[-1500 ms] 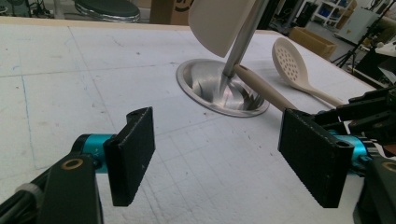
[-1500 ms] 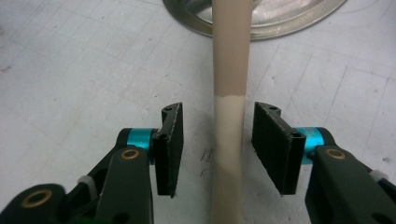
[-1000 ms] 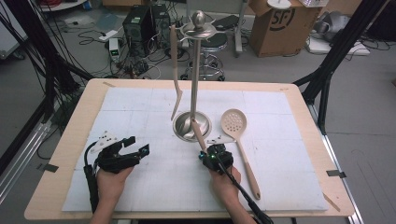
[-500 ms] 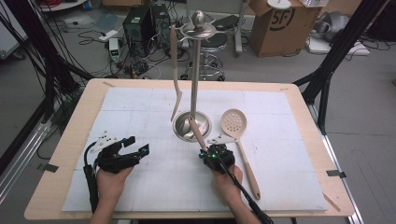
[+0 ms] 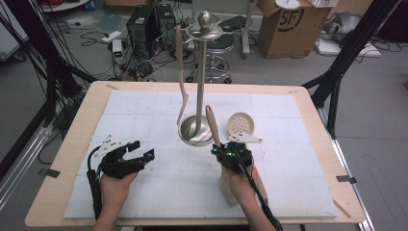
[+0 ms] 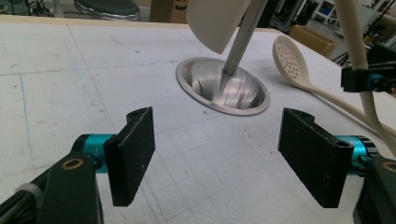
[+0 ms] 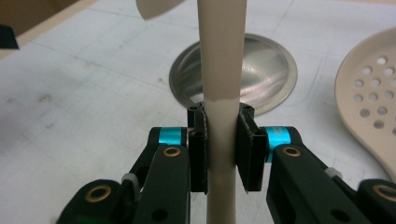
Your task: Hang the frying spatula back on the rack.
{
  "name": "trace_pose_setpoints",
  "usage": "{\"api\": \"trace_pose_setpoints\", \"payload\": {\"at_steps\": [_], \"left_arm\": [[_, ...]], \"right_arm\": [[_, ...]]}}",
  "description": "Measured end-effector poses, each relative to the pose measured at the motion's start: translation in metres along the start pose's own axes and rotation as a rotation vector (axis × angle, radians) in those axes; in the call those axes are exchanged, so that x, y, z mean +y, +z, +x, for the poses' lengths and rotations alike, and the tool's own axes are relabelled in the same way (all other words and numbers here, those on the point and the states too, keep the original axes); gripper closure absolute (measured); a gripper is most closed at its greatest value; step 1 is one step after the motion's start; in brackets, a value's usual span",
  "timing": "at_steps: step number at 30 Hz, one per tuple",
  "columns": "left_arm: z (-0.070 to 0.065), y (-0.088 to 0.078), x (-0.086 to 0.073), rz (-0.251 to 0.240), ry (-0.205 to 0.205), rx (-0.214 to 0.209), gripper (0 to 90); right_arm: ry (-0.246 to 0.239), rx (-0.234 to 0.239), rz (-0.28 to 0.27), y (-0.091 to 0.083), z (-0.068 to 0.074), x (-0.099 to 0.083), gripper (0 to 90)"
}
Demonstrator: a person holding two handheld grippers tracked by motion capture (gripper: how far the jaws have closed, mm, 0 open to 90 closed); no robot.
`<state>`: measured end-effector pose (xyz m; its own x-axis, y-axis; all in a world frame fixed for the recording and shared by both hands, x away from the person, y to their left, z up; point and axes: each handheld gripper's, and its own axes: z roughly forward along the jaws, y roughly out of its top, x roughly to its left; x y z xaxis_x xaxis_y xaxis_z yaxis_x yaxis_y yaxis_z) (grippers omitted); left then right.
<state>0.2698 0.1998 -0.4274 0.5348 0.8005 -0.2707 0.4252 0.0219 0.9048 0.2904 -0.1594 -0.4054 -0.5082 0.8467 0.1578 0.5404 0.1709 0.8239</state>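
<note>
Two grippers are on the table side near you. Your right gripper [image 7: 219, 154] has its jaws closed tight on the handle of a beige utensil [image 7: 220, 70], with both pads pressing on the handle from each side. In the high view this utensil [image 5: 212, 125] stands tilted, its handle end pointing up and away from you toward the metal stand [image 5: 201, 82], and its wide flat end hangs below your right hand, above the white mat [image 5: 144, 110]. Your left gripper [image 6: 229, 154] has its jaws wide apart with nothing between them; it rests over the mat, to the left of the stand's round steel base [image 6: 223, 86]. A slotted spoon [image 5: 240, 123] lies on the mat just right of the base. Another beige utensil [image 5: 180, 72] hangs from the top of the stand.
</note>
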Motion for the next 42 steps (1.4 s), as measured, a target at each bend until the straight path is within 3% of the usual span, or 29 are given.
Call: {"api": "trace_pose_setpoints", "payload": {"at_steps": [20,42], "left_arm": [[0.000,0.000,0.000,0.001,-0.002,0.002,27.8],[0.001,-0.001,0.000,0.000,0.001,0.004,27.8]], "right_arm": [[-0.005,0.005,-0.091,-0.012,0.001,0.018,77.8],[-0.029,0.046,-0.270,-0.044,0.011,0.073,77.6]]}}
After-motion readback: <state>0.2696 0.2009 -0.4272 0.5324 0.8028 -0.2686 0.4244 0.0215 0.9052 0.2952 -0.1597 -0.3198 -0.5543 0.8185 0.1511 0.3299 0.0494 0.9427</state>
